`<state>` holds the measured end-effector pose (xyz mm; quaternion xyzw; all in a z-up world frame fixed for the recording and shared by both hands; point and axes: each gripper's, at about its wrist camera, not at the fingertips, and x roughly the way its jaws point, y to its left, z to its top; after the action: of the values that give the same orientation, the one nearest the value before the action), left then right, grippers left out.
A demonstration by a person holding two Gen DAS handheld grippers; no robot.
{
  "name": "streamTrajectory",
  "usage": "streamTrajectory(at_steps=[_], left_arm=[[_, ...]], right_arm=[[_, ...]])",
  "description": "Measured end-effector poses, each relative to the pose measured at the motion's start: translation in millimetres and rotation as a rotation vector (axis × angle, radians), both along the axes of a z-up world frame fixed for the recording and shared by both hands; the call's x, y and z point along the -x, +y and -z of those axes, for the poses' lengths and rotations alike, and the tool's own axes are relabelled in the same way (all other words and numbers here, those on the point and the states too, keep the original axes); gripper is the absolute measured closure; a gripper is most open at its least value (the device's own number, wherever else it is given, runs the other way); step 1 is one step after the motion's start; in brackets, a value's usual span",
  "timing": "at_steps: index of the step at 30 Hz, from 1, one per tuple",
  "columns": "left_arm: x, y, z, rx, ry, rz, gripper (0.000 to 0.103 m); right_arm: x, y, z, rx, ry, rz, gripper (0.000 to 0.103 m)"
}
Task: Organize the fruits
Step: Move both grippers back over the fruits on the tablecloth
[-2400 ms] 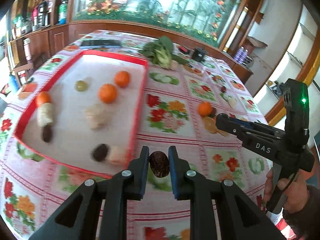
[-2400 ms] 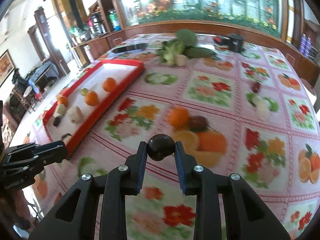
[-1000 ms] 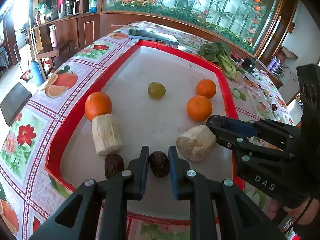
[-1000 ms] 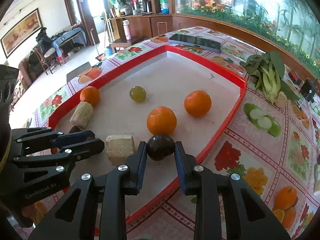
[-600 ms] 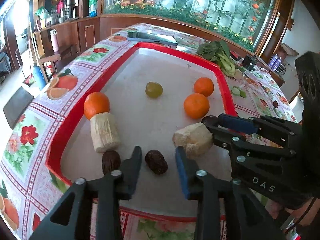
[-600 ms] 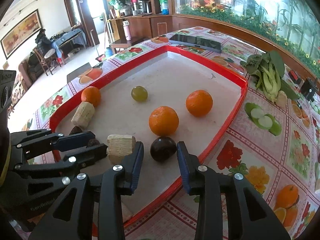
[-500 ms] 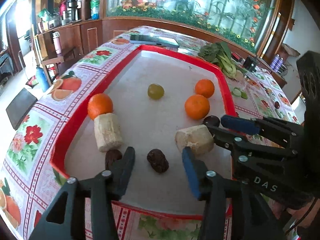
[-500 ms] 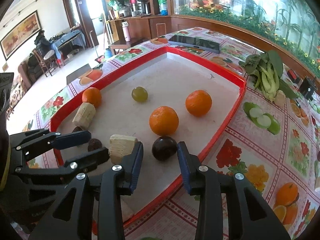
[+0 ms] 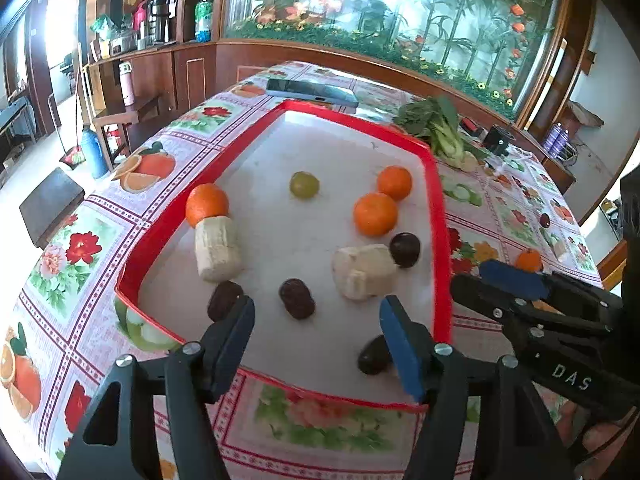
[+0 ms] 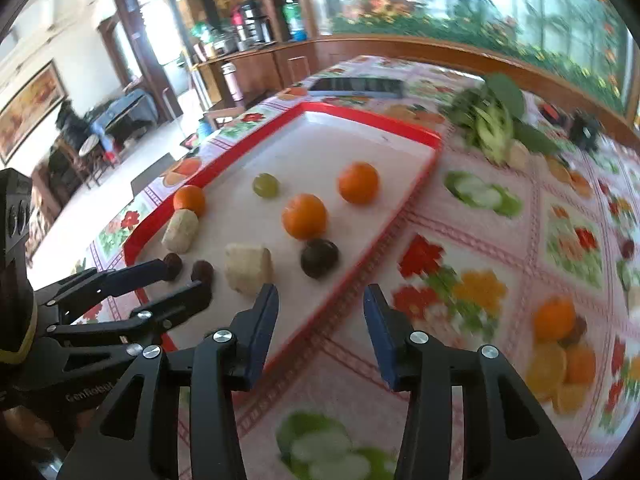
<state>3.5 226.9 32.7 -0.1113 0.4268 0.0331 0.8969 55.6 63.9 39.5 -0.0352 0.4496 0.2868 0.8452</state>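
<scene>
Here, both grippers are spread wide and hold nothing. The left gripper (image 9: pixel 316 332) hovers over the near end of a red-rimmed tray (image 9: pixel 438 216) on a floral tablecloth (image 9: pixel 80 248). A wrinkled dark date (image 9: pixel 297 298) lies on the tray floor just beyond the gap between its fingers, and a second date (image 9: pixel 224 299) sits by the left fingertip. The right gripper (image 10: pixel 320 324) is above the tray's right-hand edge, with a round dark plum (image 10: pixel 319 258) resting inside the tray just ahead of its fingers. Around these lie three oranges, a green grape (image 9: pixel 304 185) and two pale cut chunks. Another orange (image 10: pixel 554 323) lies out on the cloth, well apart from the tray.
</scene>
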Motion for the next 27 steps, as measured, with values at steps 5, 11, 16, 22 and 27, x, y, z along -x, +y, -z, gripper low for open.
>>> streamTrajectory(at_steps=[5,11,16,22,27], left_arm=[[7,-16,-6,0.006,-0.007,0.002,0.031],[11,-44,-14,-0.001,-0.017,0.028,0.03],[11,-76,-20,-0.011,-0.022,0.065,0.027],[6,-127,-18,-0.04,0.011,0.154,0.025],[-9,-167,-14,-0.068,0.043,0.226,0.025]], right_arm=[[11,-28,0,-0.011,0.018,0.048,0.055],[26,-71,1,-0.018,0.028,0.121,0.049],[35,-114,-3,-0.024,0.017,0.195,0.047],[43,-175,-3,-0.046,0.012,0.319,0.036],[48,-217,4,-0.054,0.032,0.398,0.035]])
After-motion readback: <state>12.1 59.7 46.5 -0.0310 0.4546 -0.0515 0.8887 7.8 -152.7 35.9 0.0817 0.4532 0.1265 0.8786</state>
